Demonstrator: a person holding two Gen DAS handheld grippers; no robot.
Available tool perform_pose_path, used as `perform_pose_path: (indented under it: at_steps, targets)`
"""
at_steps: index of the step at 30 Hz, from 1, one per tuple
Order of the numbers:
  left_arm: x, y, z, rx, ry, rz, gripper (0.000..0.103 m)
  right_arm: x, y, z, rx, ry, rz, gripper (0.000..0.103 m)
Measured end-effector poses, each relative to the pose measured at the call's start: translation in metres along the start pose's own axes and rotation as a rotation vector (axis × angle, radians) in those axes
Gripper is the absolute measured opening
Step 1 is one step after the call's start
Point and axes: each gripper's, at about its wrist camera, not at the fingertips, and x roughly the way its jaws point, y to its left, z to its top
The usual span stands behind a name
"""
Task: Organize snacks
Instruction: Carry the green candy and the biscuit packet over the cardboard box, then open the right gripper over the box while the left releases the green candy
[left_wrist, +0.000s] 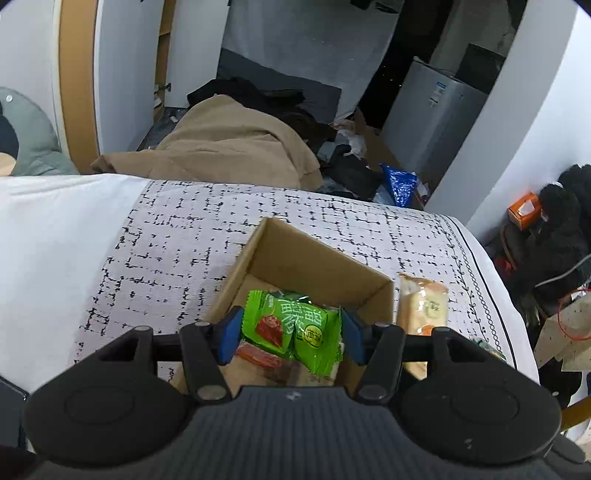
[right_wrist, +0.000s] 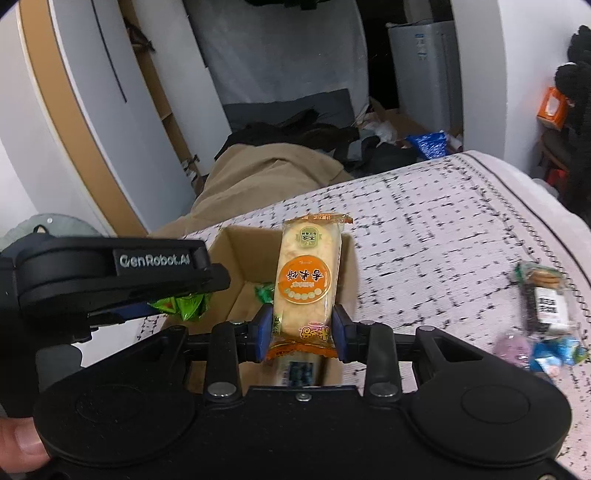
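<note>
An open cardboard box (left_wrist: 317, 258) stands on a white cloth with a black dash pattern (left_wrist: 177, 240). My left gripper (left_wrist: 291, 336) hangs over the box, shut on a green snack pack (left_wrist: 291, 326). Below it in the box lie other packs, one of them orange-red (left_wrist: 258, 356). My right gripper (right_wrist: 302, 328) is shut on the lower end of a rice cracker pack with a round orange label (right_wrist: 306, 273), held upright over the box's right wall (right_wrist: 349, 258). The same cracker pack (left_wrist: 423, 302) shows right of the box in the left wrist view. Another green pack (right_wrist: 264, 291) lies inside the box.
Several loose snack packs (right_wrist: 546, 302) lie on the cloth to the right, near its rounded edge. Beyond the far edge are a tan blanket (left_wrist: 229, 144), clutter on the floor and a small grey fridge (left_wrist: 432, 110). A thumb (right_wrist: 18, 443) shows at the lower left.
</note>
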Motion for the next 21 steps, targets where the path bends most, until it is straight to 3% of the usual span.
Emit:
perform_pose_path:
  at_steps: [7, 10, 12, 16, 21]
  targets:
    - [0.01, 0.011, 0.002, -0.023, 0.021, 0.025, 0.056, 0.018, 0.009, -0.007, 0.012, 0.05, 0.03, 0.033]
    - [0.013, 0.011, 0.001, -0.023, 0.034, 0.04, 0.056, 0.02, 0.012, -0.009, -0.008, 0.075, 0.04, 0.039]
    - [0.014, 0.009, 0.0, -0.013, 0.039, 0.051, 0.057, 0.018, 0.011, -0.01, -0.007, 0.073, 0.025, 0.05]
    - [0.016, 0.006, -0.002, -0.003, 0.053, 0.07, 0.059, 0.011, 0.002, -0.01, 0.023, 0.069, 0.02, 0.052]
    - [0.015, 0.002, -0.004, 0.004, 0.059, 0.09, 0.071, 0.0, -0.012, -0.015, 0.039, 0.063, -0.005, 0.055]
